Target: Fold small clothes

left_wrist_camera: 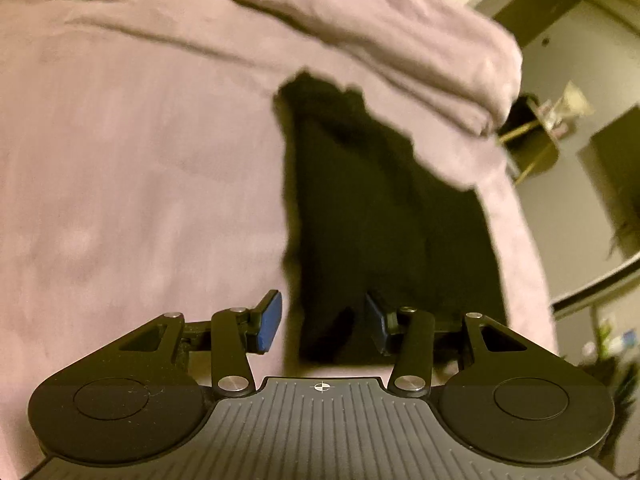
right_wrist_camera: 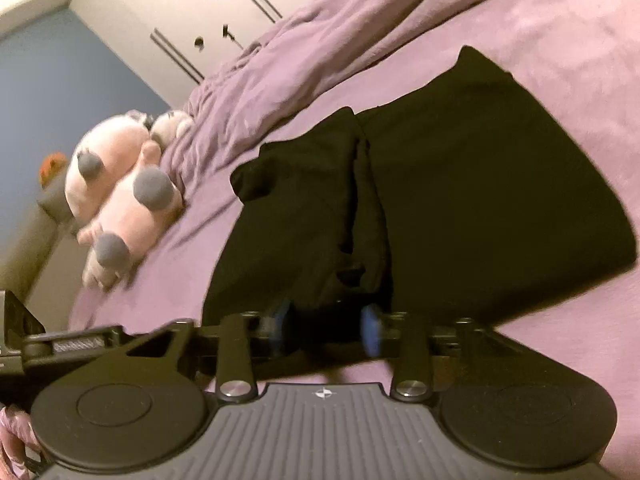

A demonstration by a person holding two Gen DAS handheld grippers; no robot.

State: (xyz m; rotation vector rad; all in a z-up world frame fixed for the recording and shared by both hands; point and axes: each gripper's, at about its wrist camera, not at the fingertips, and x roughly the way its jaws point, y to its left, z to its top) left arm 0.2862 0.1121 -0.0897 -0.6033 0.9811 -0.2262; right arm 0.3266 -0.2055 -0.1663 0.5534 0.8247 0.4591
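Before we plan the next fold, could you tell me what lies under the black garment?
The black garment lies on the purple bed cover, which shows all around it. Its own folded layers overlap along the middle. Whatever sits directly beneath the cloth is covered and cannot be seen.

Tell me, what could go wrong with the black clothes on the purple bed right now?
1. Both claws look open around the near edge of the black garment, the left claw and the right claw. If they close too shallow, the cloth may slip out.
2. The garment has a bunched ridge down its middle, so a fold might come out lumpy.
3. A big swing could bump the plush toy lying nearby.
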